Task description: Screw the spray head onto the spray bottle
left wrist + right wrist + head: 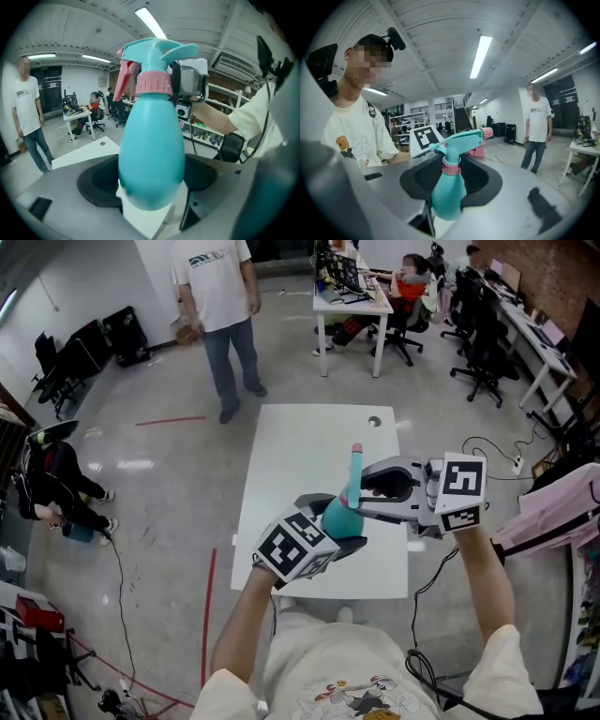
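Above the near edge of the white table (300,442), toward its right corner, the teal spray bottle (339,518) (150,154) (447,197) is held in the air between both grippers. The left gripper (330,526) (151,180) clamps the bottle's rounded body, a dark pad pressed against each side. The spray head (353,474) (157,51) (461,140) sits on the bottle's neck, its pink collar (153,84) (451,167) against the top of the body and its nozzle pointing toward the far edge of the table. The right gripper (372,489) (449,180) comes in from the right, jaws partly closed around the spray head at the collar. A person (220,306) stands on the floor beyond the table's far left corner.
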Available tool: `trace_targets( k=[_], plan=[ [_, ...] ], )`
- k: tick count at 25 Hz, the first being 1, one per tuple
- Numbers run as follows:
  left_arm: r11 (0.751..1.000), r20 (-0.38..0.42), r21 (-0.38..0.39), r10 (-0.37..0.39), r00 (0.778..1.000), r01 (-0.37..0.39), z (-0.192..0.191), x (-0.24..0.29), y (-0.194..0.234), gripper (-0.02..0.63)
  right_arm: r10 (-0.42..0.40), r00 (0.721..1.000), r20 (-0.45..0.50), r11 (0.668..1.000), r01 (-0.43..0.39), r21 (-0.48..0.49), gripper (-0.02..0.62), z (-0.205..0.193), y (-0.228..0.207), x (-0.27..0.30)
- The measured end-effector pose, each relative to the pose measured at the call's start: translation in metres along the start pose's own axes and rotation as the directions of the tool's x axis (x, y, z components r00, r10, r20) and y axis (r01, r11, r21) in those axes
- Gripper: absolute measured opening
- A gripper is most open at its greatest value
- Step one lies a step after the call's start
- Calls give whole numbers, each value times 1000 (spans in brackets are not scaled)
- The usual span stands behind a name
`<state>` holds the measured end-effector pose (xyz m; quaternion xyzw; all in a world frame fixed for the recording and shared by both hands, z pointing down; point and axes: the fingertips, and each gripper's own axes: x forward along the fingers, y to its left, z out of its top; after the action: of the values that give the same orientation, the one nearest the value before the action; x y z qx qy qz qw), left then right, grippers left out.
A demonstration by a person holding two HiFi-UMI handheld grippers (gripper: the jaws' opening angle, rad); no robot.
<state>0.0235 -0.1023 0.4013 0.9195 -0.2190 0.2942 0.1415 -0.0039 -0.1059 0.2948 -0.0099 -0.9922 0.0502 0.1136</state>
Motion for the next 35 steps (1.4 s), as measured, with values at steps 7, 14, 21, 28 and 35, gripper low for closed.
trace_targets(
  k=[7,14,21,28,35],
  plan=[
    [974,52,-93,214,975,-208,7,7,26,400,-219,974,50,976,220,-6,127,1,-17,3],
    [910,93,-141,403,910,-389,21,-3,59,400,-502,860,90,864,503,12,127,18,-38,8],
    [872,105,-162,481,871,-462,20,-7,65,400,-618,784,55,786,619,1,129,18,-34,14],
    [913,133,-134,402,906,-386,21,-6,53,400,-485,873,53,874,483,56,151,13,-17,9],
    [969,171,-44,249,953,-245,17,-20,38,400,-333,942,50,943,334,3,173,17,13,-28]
  ],
)
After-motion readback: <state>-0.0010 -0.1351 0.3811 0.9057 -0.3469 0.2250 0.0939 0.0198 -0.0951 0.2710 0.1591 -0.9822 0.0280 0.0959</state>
